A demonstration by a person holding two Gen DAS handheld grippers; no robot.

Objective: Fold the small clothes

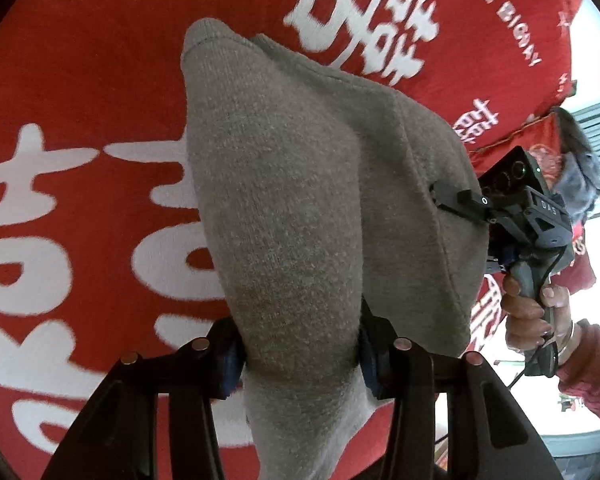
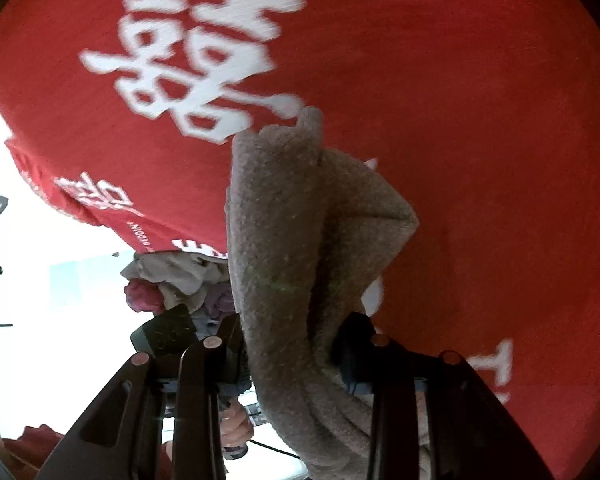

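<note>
Grey knit fills the middle of both views: a sock, lifted above a red cloth printed with large white characters. In the left wrist view, the left gripper pinches the sock's lower part between its blue-padded jaws, and the fabric below the grip runs out of frame. Farther right, the right gripper bites the sock's far edge; the sock hides its fingertips. The hand on its handle is partly cut off.

In the right wrist view, the right gripper clamps bunched grey fabric, which blocks most of what lies behind. To the left, a blurry pile of clothes sits at the cloth's edge, with single garments hard to distinguish.
</note>
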